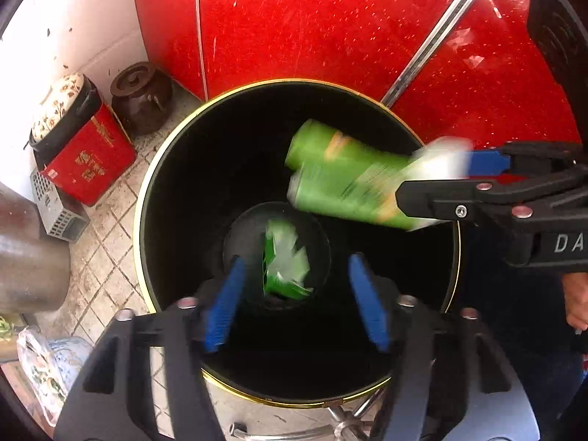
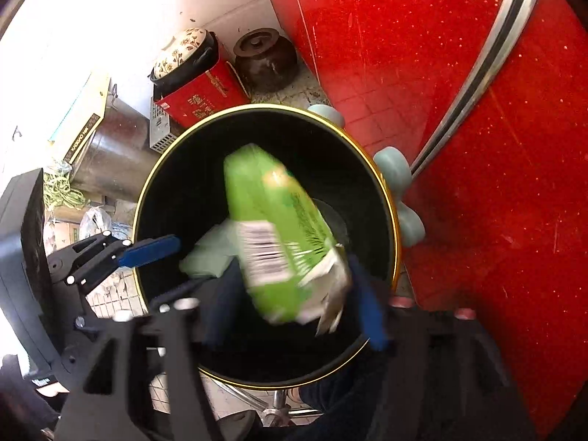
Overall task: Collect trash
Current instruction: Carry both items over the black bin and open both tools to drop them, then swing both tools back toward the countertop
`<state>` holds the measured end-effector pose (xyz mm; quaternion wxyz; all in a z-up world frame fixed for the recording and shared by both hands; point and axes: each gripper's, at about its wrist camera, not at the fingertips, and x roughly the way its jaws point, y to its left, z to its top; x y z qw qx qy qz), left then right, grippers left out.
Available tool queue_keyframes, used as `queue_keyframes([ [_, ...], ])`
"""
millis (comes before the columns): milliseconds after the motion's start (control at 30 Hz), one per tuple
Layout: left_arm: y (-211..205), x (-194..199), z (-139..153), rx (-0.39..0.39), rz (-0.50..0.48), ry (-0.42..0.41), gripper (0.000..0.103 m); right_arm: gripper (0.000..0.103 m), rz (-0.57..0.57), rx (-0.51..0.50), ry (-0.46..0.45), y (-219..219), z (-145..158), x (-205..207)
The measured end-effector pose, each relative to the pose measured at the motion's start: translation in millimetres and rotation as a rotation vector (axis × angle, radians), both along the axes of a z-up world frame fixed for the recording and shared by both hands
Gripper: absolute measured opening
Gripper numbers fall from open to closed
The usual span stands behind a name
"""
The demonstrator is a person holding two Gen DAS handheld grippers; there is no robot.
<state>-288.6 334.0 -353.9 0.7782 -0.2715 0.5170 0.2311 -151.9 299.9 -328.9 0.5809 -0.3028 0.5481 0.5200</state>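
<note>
Over the black bin [image 1: 176,191] with its thin gold rim I hold both my tools, pointing down into it. On the floor at the far left stand a red box [image 1: 88,161] with a flowered lid on top and a dark brown jar [image 1: 141,95], near the white wall. My left gripper [image 1: 294,294] has its jaws apart, and nothing is between the blue pads [image 1: 224,305]; a small crumpled green wrapper [image 1: 284,262] is blurred low inside the bin, beyond them. To the right, my right gripper [image 2: 294,301] also stands with jaws open. A green carton [image 2: 279,235] with a barcode and a white torn end is tilted over the mouth of the bin, blurred; its white end is between these jaws, but I cannot tell if a pad touches it. Behind the bin is a red panel [image 1: 330,29] with a metal strip.
</note>
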Motion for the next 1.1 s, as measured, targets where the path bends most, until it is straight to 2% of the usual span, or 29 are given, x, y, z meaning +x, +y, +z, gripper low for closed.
queue_keyframes([
  [167,-3,1,8,0.007,0.002,-0.006,0.07,0.063,-0.01,0.02,0.005,-3,12,-1],
  [300,-5,-3,30,0.034,0.012,-0.018,0.084,0.072,-0.004,0.065,-0.001,-7,40,-5],
  [433,-7,-15,74,0.122,0.028,-0.031,0.093,0.078,0.04,0.166,-0.033,-27,101,-18],
  [533,-12,-23,120,0.207,0.048,-0.024,0.093,0.081,0.063,0.275,-0.069,-51,159,-25],
  [633,-26,-18,172,0.292,0.024,-0.04,0.093,0.085,0.021,0.388,-0.141,-90,218,-15],
  [767,-56,15,234,0.373,-0.07,-0.132,0.093,0.086,-0.126,0.483,-0.245,-162,276,22],
  [900,-113,77,281,0.41,-0.247,-0.248,0.093,0.088,-0.379,0.524,-0.394,-262,319,72],
  [1000,-163,128,303,0.386,-0.412,-0.335,0.093,0.089,-0.567,0.507,-0.486,-337,331,102],
  [1100,-215,181,315,0.33,-0.569,-0.397,0.093,0.089,-0.757,0.446,-0.566,-413,333,123],
])
